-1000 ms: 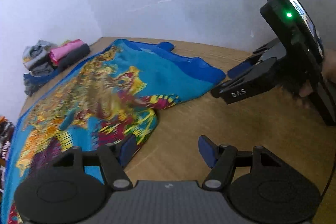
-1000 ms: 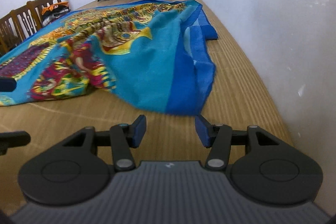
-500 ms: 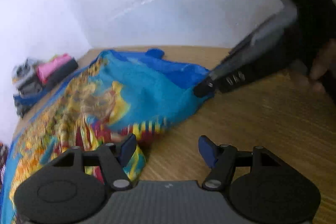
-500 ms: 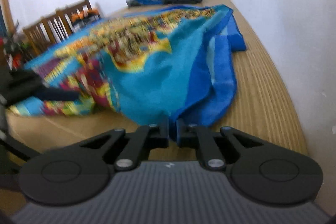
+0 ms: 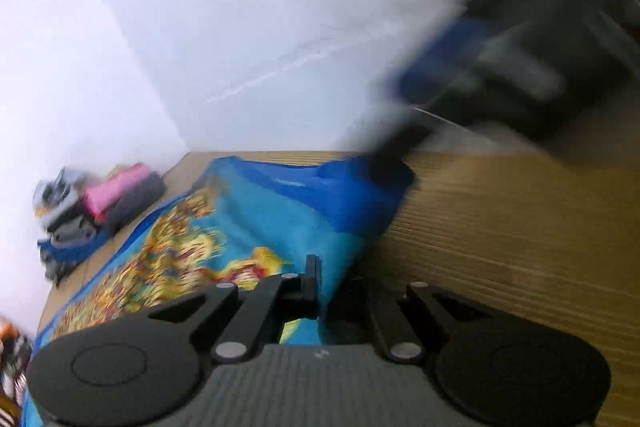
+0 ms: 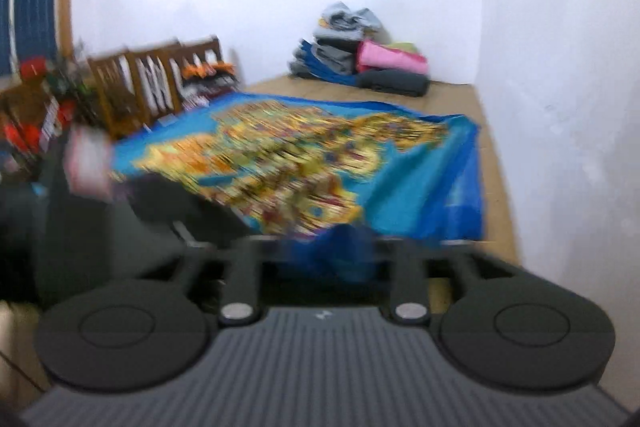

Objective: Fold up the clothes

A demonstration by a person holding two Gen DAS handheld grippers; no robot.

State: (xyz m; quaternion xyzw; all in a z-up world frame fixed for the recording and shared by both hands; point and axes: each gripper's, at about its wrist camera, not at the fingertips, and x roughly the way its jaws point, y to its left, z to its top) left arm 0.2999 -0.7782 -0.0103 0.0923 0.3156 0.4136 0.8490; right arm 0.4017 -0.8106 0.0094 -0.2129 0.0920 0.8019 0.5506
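Blue patterned cloth (image 6: pixel 304 163) lies spread on the worktop (image 5: pixel 500 227). Our left gripper (image 5: pixel 320 287) is clenched on its near edge; the right gripper (image 6: pixel 324 259) fingers are opening with a blue corner between them. We'd re-pinch, then lift both evenly.

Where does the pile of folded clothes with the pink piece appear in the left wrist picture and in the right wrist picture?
Left wrist view: the pile of folded clothes sits at the left edge, at mid height, on the table's far corner.
Right wrist view: the pile sits above the centre, slightly right, by the white wall.
Shared landmark: the blue patterned cloth spreads on the table in front of the pile.
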